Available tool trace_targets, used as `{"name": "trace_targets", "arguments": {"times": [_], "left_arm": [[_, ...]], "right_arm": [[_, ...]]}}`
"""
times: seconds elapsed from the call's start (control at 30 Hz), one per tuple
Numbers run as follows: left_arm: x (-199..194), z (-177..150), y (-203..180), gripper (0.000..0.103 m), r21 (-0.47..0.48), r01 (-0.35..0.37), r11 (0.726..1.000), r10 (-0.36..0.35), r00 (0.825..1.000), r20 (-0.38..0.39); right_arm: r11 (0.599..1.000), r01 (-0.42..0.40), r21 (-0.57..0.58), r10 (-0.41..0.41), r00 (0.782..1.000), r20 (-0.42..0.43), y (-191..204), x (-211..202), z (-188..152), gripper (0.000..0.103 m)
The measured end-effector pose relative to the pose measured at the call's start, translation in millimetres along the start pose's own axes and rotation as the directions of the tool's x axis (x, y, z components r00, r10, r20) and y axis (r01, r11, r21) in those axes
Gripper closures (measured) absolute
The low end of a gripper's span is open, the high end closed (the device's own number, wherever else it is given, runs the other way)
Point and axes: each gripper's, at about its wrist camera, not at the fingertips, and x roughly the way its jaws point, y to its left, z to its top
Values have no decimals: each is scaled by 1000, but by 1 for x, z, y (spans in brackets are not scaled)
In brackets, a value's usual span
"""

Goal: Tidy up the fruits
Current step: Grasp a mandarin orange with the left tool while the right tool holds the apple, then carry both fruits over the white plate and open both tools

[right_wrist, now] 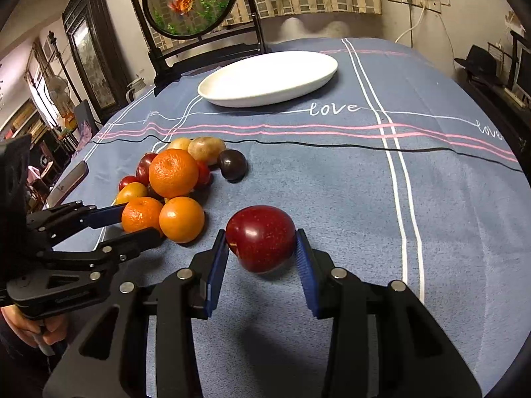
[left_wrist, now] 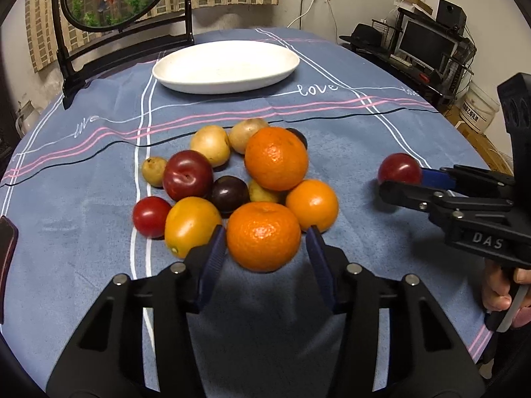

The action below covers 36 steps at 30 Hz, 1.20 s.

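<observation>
A: What did the room and work surface look like?

B: The table was covered by a blue cloth with white and pink stripes and the word "love". A round goldfish screen on a black stand stood at the far edge, with a checked curtain behind it. A white oval plate lay beside the screen, well apart from the fruit.

A: Where was the fruit?

B: The fruit pile sat near the middle of the cloth: oranges, red and dark plums, and yellowish-brown fruits, all touching or stacked. One large orange rested on top of the others.

A: State of the left tongs?

B: The left tongs were spread to a medium gap around the nearest orange. The blue pads stood at either side of it. In the left wrist view a narrow gap showed at each side, so contact could not be confirmed.

A: And the right tongs?

B: The right tongs bracketed a red plum that sat alone on the cloth, to the right of the pile and apart from it. Both pads looked to be against its sides, though whether they gripped it I could not tell.
</observation>
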Motion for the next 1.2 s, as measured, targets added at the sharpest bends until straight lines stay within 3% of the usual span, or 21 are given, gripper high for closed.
{"name": "trace_targets", "arguments": {"times": [0.1, 0.43, 0.53, 0.67, 0.77, 0.9, 1.03, 1.2], "left_arm": [[11, 1, 4, 56, -31, 14, 999, -16, 999, -41], [-14, -5, 21, 57, -61, 53, 997, -54, 998, -20], [-36, 12, 35, 57, -49, 65, 997, -63, 998, 28], [-47, 66, 59, 57, -25, 78, 997, -75, 993, 96], [-29, 108, 71, 57, -21, 60, 998, -57, 993, 104], [21, 165, 85, 57, -32, 53, 998, -50, 994, 93], [84, 202, 97, 57, -56, 23, 998, -23, 1000, 2], [130, 212, 106, 57, -73, 32, 997, -38, 996, -85]], "right_arm": [[1000, -7, 10, 7, 1000, 5, -1, -1, 0, 62], [1000, 9, -25, -9, 1000, -7, 4, -1, 6, 62], [999, -3, -34, 4, 1000, 15, 5, -4, 24, 62], [998, -9, -55, 14, 995, 100, 8, 0, 66, 62], [999, -37, -15, 39, 988, 148, 1, 20, 106, 62], [1000, 8, -18, -5, 985, 174, -4, 66, 154, 62], [1000, 18, -4, -18, 996, 87, -11, 111, 179, 62], [999, 45, -27, -45, 999, 12, -17, 148, 191, 62]]}}
